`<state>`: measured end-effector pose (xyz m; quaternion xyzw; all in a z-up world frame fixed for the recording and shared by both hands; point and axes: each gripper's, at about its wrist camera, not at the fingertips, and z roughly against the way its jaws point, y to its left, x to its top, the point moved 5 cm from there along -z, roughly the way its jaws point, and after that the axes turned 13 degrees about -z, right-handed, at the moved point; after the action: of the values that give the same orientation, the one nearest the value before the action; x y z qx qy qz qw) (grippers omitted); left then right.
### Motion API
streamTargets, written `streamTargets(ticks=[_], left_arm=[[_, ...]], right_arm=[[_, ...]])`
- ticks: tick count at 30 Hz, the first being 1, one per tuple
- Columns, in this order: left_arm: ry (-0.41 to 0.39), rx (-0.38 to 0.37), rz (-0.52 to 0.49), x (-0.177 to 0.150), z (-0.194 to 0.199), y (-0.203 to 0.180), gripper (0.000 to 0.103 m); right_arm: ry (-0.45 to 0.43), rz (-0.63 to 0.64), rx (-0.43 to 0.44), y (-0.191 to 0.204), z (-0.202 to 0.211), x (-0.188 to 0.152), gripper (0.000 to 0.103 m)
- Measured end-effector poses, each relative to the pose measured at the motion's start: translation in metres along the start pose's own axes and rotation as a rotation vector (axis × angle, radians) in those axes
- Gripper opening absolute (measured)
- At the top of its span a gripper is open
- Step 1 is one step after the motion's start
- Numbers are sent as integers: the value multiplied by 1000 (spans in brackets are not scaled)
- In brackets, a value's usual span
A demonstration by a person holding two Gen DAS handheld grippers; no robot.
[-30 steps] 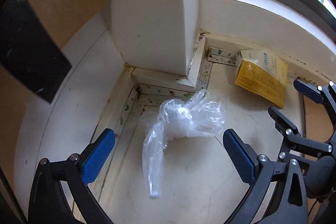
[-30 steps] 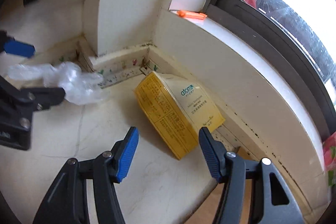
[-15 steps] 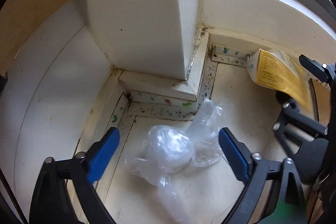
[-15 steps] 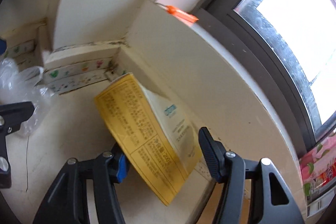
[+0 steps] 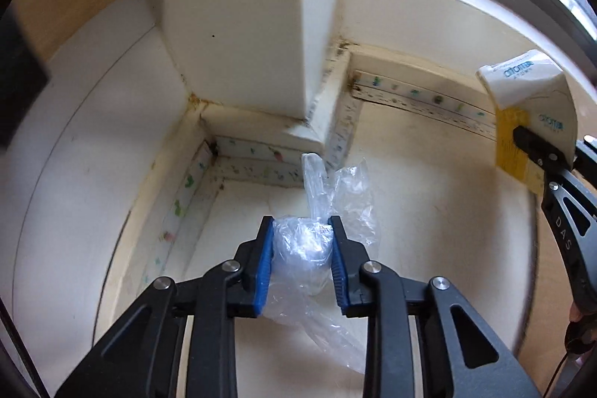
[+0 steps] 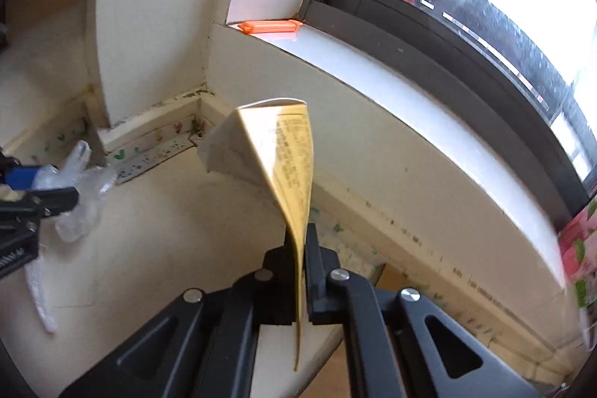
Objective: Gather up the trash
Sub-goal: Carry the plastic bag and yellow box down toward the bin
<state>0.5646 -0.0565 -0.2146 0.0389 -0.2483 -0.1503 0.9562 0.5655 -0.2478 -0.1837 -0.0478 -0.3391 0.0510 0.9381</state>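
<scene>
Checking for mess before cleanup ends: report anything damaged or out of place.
The yellow carton is crushed flat where the right gripper pinches it. Dark grime speckles the baseboard corner. An orange object lies on the windowsill.

left wrist: close, facing corner (image 5: 209, 155) | right wrist: close, facing windowsill (image 6: 373, 69)

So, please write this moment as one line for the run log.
left gripper: shut on bag | right gripper: shut on box | orange clip: on sill
</scene>
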Motion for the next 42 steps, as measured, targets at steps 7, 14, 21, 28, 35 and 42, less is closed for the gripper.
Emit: streamTargets(ticks=[7, 14, 21, 28, 35, 42], left_arm=[[-24, -62, -25, -27, 47, -21, 25], [-37, -145, -68, -58, 109, -43, 25], [-51, -194, -115, -108, 175, -62, 25], [-83, -234, -144, -169, 250, -73, 25], [-129, -281, -176, -240, 331, -81, 25], [-143, -337, -200, -309, 380, -81, 25]], right_arm=[[52, -95, 100, -8, 57, -18, 3], [45, -105, 122, -1, 134, -52, 3], [20, -95, 118, 24, 220, -81, 3], [14, -118, 140, 47, 308, -120, 3], [46, -146, 168, 76, 379, -171, 3], [60, -153, 189, 109, 439, -219, 3]])
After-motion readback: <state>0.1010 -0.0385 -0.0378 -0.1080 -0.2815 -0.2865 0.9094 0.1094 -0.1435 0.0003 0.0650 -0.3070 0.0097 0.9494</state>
